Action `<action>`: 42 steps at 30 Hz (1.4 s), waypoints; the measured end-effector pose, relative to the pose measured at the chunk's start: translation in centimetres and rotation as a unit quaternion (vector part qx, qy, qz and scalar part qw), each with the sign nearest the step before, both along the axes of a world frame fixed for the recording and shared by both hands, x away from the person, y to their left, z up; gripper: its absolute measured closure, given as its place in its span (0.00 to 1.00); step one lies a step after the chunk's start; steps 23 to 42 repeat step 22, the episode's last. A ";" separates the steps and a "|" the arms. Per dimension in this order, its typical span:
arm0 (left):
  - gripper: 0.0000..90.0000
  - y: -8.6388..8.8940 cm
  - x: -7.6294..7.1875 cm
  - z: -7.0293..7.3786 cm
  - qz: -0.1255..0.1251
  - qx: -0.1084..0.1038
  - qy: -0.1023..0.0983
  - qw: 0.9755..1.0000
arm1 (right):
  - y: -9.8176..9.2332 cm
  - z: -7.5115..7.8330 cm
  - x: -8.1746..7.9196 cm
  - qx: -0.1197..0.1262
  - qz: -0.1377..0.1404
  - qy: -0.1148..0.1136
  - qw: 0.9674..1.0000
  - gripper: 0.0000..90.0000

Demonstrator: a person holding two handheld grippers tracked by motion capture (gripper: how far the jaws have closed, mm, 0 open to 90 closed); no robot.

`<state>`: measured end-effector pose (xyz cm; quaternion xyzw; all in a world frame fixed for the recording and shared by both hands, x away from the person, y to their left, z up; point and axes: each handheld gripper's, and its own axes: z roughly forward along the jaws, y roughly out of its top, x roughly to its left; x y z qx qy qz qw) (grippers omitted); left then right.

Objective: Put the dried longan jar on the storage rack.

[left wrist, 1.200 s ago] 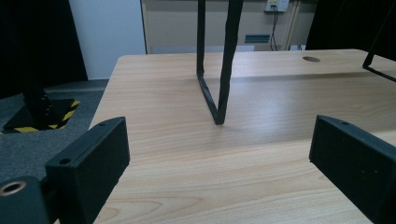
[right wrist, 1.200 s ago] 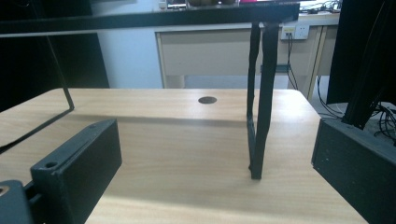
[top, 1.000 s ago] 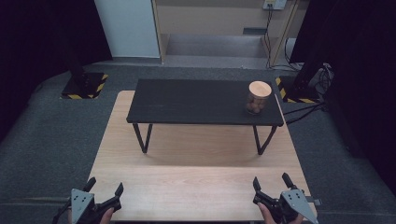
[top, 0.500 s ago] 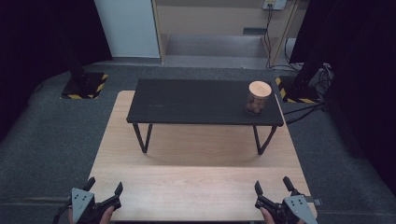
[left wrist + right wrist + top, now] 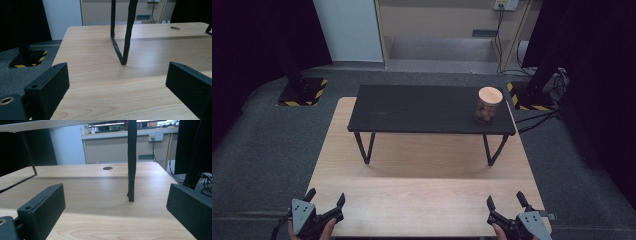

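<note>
The left tongs sit at the near left corner of the wooden tabletop, held in a hand that comes in from the bottom edge; their jaws stand spread wide with nothing between them, and in the left gripper view they frame bare wood and the bent black leg of the stand; further in, a low black stand rests on the tabletop on thin metal legs, its dark top running across the far half of the wood; on the right end of that stand is a clear jar with a round wooden lid, upright, with brownish round things inside that are too small to make out; the jar is well apart from both tongs, nearer the right side than the left; the right tongs sit at the near right corner of the tabletop, likewise released, jaws parted and empty; in the right gripper view the jaws bracket the stand's right leg and a small round hole in the wood beyond it.
</note>
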<state>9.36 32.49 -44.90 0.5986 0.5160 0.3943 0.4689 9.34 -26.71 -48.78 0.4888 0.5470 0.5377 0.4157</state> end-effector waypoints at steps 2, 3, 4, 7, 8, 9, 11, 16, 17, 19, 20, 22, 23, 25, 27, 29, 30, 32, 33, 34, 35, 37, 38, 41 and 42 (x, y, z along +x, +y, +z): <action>0.04 -0.1 0.0 0.0 0.000 0.001 0.000 1.000 | -0.1 -0.1 0.0 0.001 -0.001 0.001 1.000 0.02; 0.04 -0.1 0.1 0.0 0.000 0.000 0.000 1.000 | -0.1 -0.1 -0.1 0.001 -0.002 0.002 1.000 0.02; 0.04 -0.1 0.1 -0.1 0.001 0.000 0.001 1.000 | -0.1 -0.2 -0.1 0.001 -0.002 0.002 1.000 0.03; 0.04 -0.1 0.1 -0.1 0.002 -0.001 0.002 1.000 | -0.2 -0.2 -0.1 0.002 -0.003 0.003 1.000 0.03; 0.04 -0.1 0.2 -0.1 0.002 -0.001 0.002 1.000 | -0.2 -0.2 -0.1 0.002 -0.003 0.002 1.000 0.03; 0.04 -0.2 0.2 -0.1 0.001 -0.001 0.002 1.000 | -0.2 -0.2 0.0 0.002 -0.003 0.002 1.000 0.03; 0.04 -0.2 0.2 -0.1 0.001 -0.001 0.003 1.000 | -0.3 -0.2 0.0 0.002 -0.003 0.003 1.000 0.03; 0.04 -0.2 0.1 -0.2 0.001 -0.001 0.003 1.000 | -0.3 -0.3 0.0 0.004 -0.002 0.004 1.000 0.03; 0.04 -0.3 0.2 -0.2 0.001 -0.001 0.004 1.000 | -0.3 -0.3 0.0 0.005 -0.002 0.004 1.000 0.03; 0.04 -0.3 0.2 -0.2 0.000 -0.002 0.005 1.000 | -0.3 -0.3 -0.1 0.009 -0.001 0.006 1.000 0.03; 0.04 -0.3 0.2 -0.2 0.000 -0.002 0.005 1.000 | -0.4 -0.3 -0.1 0.009 -0.001 0.004 1.000 0.03; 0.04 -0.3 0.0 -0.2 -0.001 -0.002 0.003 1.000 | -0.4 -0.3 -0.4 0.009 -0.001 0.000 1.000 0.03; 0.04 -0.3 0.0 -0.2 -0.001 -0.002 0.003 1.000 | -0.4 -0.3 -0.4 0.009 -0.001 0.000 1.000 0.03; 0.04 -0.3 0.0 -0.2 -0.001 -0.002 0.003 1.000 | -0.4 -0.3 -0.4 0.009 -0.001 0.000 1.000 0.03; 0.04 -0.3 0.0 -0.2 -0.001 -0.002 0.003 1.000 | -0.4 -0.3 -0.4 0.009 -0.001 0.000 1.000 0.03; 0.04 -0.3 0.0 -0.2 -0.001 -0.002 0.003 1.000 | -0.4 -0.3 -0.4 0.009 -0.001 0.000 1.000 0.03; 0.04 -0.3 0.0 -0.2 -0.001 -0.002 0.003 1.000 | -0.4 -0.3 -0.4 0.009 -0.001 0.000 1.000 0.03; 0.04 -0.3 0.0 -0.2 -0.001 -0.002 0.003 1.000 | -0.4 -0.3 -0.4 0.009 -0.001 0.000 1.000 0.03; 0.04 -0.3 0.0 -0.2 -0.001 -0.002 0.003 1.000 | -0.4 -0.3 -0.4 0.009 -0.001 0.000 1.000 0.03; 0.04 -0.3 0.0 -0.2 -0.001 -0.002 0.003 1.000 | -0.4 -0.3 -0.4 0.009 -0.001 0.000 1.000 0.03; 0.04 -0.3 0.0 -0.2 -0.001 -0.002 0.003 1.000 | -0.4 -0.3 -0.4 0.009 -0.001 0.000 1.000 0.03; 0.04 -0.3 0.0 -0.2 -0.001 -0.002 0.003 1.000 | -0.4 -0.3 -0.4 0.009 -0.001 0.000 1.000 0.03; 0.04 -0.3 0.0 -0.2 -0.001 -0.002 0.003 1.000 | -0.4 -0.3 -0.4 0.009 -0.001 0.000 1.000 0.03; 0.04 -0.3 0.0 -0.2 -0.001 -0.002 0.003 1.000 | -0.4 -0.3 -0.4 0.009 -0.001 0.000 1.000 0.03; 0.04 -0.3 0.0 -0.2 -0.001 -0.002 0.003 1.000 | -0.4 -0.3 -0.4 0.009 -0.001 0.000 1.000 0.03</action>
